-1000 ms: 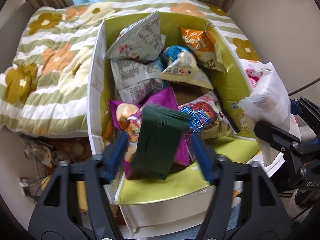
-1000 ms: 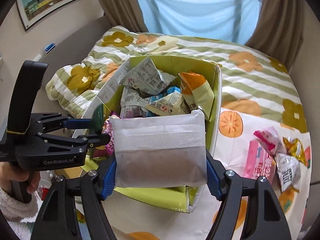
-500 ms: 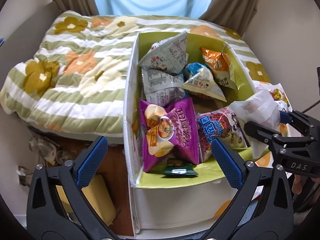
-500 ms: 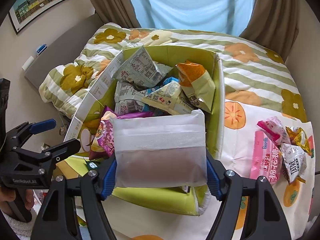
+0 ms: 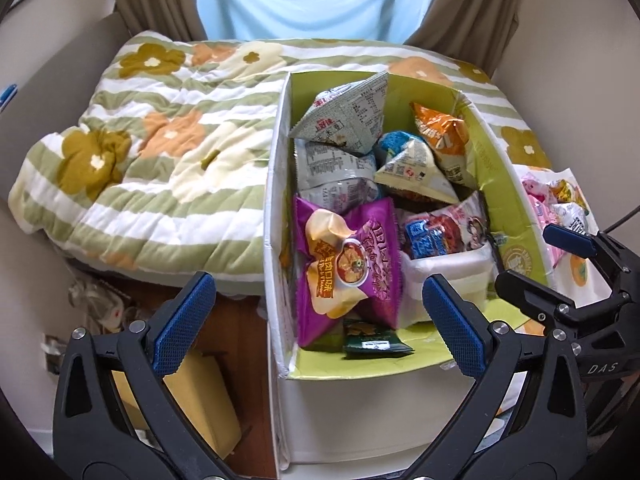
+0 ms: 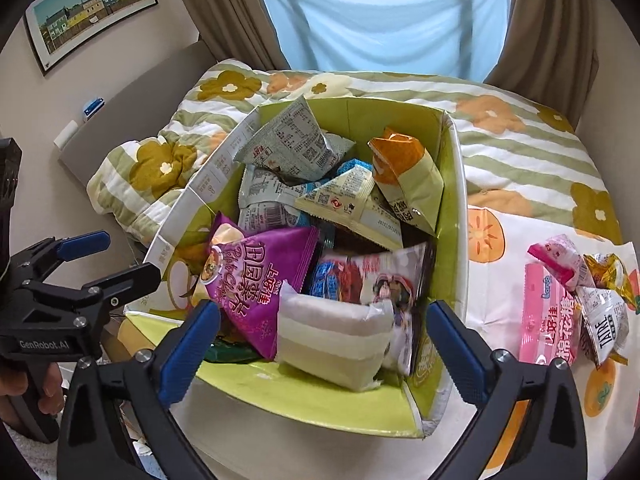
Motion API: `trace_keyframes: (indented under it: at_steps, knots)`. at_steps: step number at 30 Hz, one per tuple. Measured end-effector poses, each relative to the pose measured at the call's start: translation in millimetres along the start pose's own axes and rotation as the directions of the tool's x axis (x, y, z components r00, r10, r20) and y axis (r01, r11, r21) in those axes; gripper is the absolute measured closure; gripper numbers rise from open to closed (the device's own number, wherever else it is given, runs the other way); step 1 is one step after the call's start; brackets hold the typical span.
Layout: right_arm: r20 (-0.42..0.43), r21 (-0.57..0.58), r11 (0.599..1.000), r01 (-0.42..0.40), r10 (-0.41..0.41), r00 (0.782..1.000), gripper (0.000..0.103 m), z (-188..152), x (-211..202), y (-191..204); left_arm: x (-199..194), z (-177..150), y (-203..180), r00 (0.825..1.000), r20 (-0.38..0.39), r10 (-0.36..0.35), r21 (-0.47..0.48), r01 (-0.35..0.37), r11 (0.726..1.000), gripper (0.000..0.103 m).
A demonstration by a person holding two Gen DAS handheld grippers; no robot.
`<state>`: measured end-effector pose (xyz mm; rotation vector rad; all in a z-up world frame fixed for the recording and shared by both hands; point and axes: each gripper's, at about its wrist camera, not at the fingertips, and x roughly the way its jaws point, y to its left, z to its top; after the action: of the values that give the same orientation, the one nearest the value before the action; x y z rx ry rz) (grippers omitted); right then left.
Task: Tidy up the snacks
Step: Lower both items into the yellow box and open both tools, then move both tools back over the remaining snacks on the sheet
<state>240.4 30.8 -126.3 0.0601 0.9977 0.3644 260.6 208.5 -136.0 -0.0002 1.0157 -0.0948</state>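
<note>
Both grippers released above the snack box

We hold the left gripper [image 5: 318, 326] and right gripper [image 6: 322, 350] with jaws spread, gripping nothing. The white packet [image 6: 334, 342] lies at the near end of the green box [image 6: 454, 208], beside the purple bag [image 6: 260, 280]; grey packets [image 6: 292, 142] fill the far end. Pink snacks [image 6: 550, 312] remain on the bed, right.
</note>
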Motion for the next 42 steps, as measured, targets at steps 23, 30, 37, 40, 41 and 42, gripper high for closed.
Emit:
trace_keyframes:
  at_steps: [23, 30, 37, 40, 41, 42]
  knots:
    - [0.134, -0.014, 0.998, 0.066, -0.063, 0.989, 0.001, -13, -102, -100, -25, 16, -139, 0.995, 0.079, -0.067, 0.022, 0.066, 0.998, 0.001]
    - [0.133, 0.069, 0.989, 0.128, -0.136, 0.982, 0.001, -5, -135, -208, -1, 53, -244, 0.993, 0.074, -0.095, 0.072, 0.090, 0.993, 0.001]
    - [0.079, 0.142, 0.980, 0.138, -0.150, 0.985, 0.001, 9, -134, -306, 53, 90, -333, 0.991, -0.010, -0.132, 0.146, 0.132, 0.980, 0.001]
    - [0.036, 0.192, 0.974, 0.120, -0.129, 0.991, 0.001, 9, -123, -339, 77, 97, -360, 0.992, -0.069, -0.107, 0.241, 0.121, 0.963, 0.001]
    - [0.014, 0.216, 0.970, 0.114, -0.120, 0.993, 0.001, 9, -116, -351, 85, 99, -367, 0.992, -0.090, -0.093, 0.273, 0.114, 0.955, 0.001]
    - [-0.001, 0.236, 0.965, 0.110, -0.113, 0.994, 0.001, 9, -112, -360, 94, 101, -371, 0.990, -0.111, -0.089, 0.305, 0.119, 0.945, 0.001]
